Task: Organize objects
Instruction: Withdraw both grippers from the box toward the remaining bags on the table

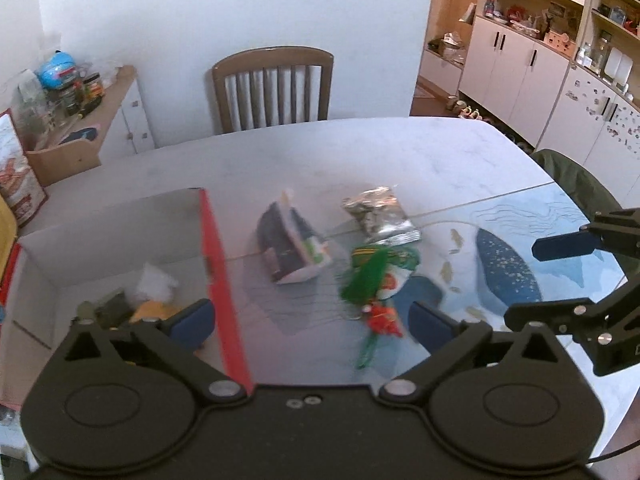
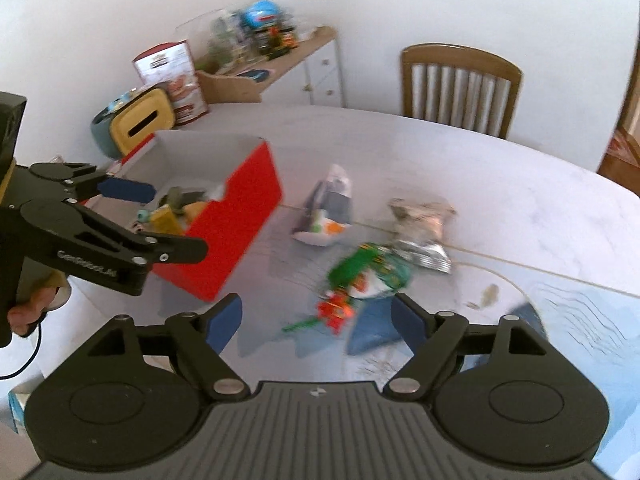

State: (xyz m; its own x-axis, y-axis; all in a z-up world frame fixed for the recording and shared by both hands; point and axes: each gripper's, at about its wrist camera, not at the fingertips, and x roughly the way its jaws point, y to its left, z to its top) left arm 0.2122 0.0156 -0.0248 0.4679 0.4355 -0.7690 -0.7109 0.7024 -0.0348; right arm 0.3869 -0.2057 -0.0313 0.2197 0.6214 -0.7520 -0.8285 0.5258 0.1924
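- My left gripper [image 1: 310, 322] is standing with its blue pads spread wide and nothing between them, straddling the red wall of the box [image 1: 214, 280] from above.
- My right gripper [image 2: 316, 320] is hanging just as empty, jaws apart, over the grey table [image 2: 460, 168] near the loose packets.
- The red box, white inside, is sitting at the table's left, already holding a few small items in yellow, olive and white [image 1: 152, 292]; blur is keeping me from naming them.
- Three packets are lying on the table right of the box: a dark-and-white pouch [image 1: 292, 246] nearest it, a crumpled silver bag [image 1: 378, 214] further right, and a green-and-white wrapper [image 1: 380, 276] in front of the silver one.
- A small red-and-green piece [image 2: 334, 310] is resting just in front of that wrapper, too blurred to identify.
- A wooden chair [image 1: 274, 88] is standing at the far edge of the table.
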